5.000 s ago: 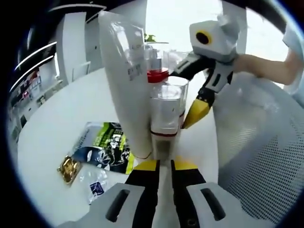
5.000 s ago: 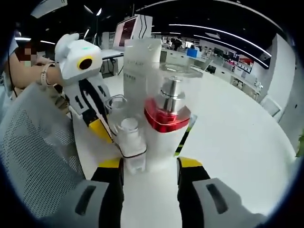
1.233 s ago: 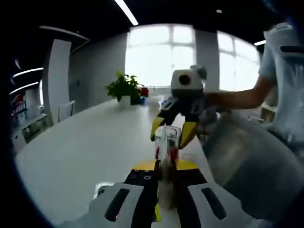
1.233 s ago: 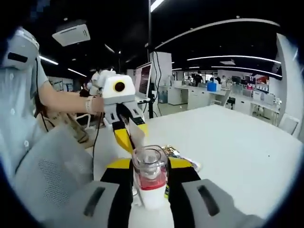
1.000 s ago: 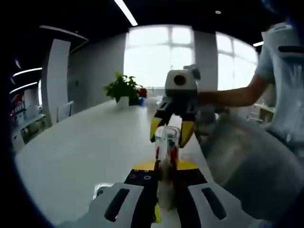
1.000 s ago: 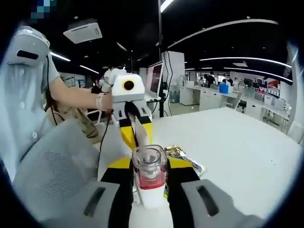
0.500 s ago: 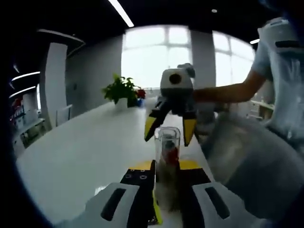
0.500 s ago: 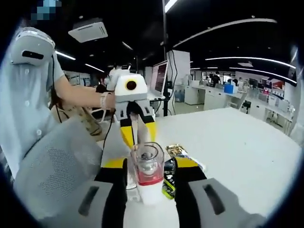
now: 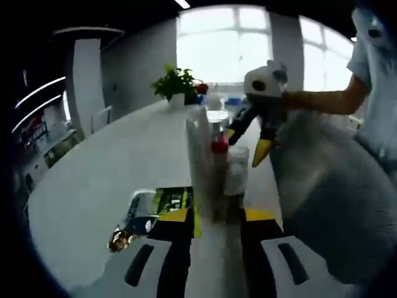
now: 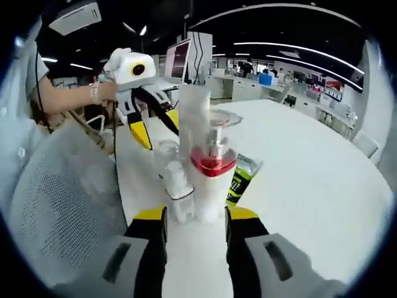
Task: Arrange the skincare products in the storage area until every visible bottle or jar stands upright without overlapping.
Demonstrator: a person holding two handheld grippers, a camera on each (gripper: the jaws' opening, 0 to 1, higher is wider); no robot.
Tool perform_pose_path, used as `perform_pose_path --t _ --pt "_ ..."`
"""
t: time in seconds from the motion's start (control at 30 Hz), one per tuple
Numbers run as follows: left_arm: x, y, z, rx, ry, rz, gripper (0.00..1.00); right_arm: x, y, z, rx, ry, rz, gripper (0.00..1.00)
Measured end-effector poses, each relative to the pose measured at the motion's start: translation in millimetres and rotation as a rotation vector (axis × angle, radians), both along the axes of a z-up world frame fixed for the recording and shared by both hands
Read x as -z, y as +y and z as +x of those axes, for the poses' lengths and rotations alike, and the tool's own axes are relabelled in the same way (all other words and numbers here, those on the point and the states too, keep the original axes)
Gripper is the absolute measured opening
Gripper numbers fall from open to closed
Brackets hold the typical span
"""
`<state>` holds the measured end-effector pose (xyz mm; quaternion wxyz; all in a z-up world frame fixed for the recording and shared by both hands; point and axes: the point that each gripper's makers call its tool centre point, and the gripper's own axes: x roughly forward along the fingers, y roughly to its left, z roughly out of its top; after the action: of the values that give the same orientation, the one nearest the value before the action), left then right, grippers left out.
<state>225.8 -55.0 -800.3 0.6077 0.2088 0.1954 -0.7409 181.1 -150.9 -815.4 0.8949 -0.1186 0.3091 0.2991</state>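
Right gripper view: red-collared pump bottle (image 10: 213, 167), small clear bottle (image 10: 178, 194) and tall white tube (image 10: 193, 118) upright, clustered tight on bench (image 10: 310, 180) so none overlap. Right gripper (image 10: 195, 218) wide open, holding nothing. Left gripper (image 10: 155, 127) open beyond cluster. Sachet (image 10: 239, 177) flat behind; mesh chair (image 10: 56, 192) crowds one side.

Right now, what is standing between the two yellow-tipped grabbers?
In the right gripper view, a red-collared pump bottle, a tall white tube and a small clear bottle stand upright between the right gripper and the left gripper.
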Motion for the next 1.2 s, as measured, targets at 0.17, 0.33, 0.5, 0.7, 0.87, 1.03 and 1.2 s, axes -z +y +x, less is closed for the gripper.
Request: perform_pose_path --t 0.17,0.33,0.5,0.7,0.87,1.03,1.2 --pt "23.0 -5 -31.6 0.054 0.021 0.067 0.19 12.4 15 -2 0.020 0.071 0.033 0.23" --pt "31.8 -19 -27.8 -0.005 0.025 0.085 0.19 17.0 12 6 0.056 0.065 -0.066 0.17" --pt "33.3 -27 -21.1 -0.039 0.038 0.085 0.17 26.8 18 9 0.079 0.119 -0.055 0.22" --pt "37.0 -31 -23.6 -0.030 0.043 0.100 0.14 34.3 20 15 0.096 0.128 -0.062 0.19" --pt "41.4 -33 -25.2 -0.018 0.041 0.112 0.14 35.5 19 17 0.105 0.124 -0.063 0.19" --pt "44.7 -35 -24.1 -0.011 0.028 0.121 0.13 37.2 17 17 0.120 0.125 -0.051 0.19" --pt "47.0 -36 -23.6 -0.005 0.027 0.127 0.12 36.6 13 19 0.132 0.115 -0.055 0.18"
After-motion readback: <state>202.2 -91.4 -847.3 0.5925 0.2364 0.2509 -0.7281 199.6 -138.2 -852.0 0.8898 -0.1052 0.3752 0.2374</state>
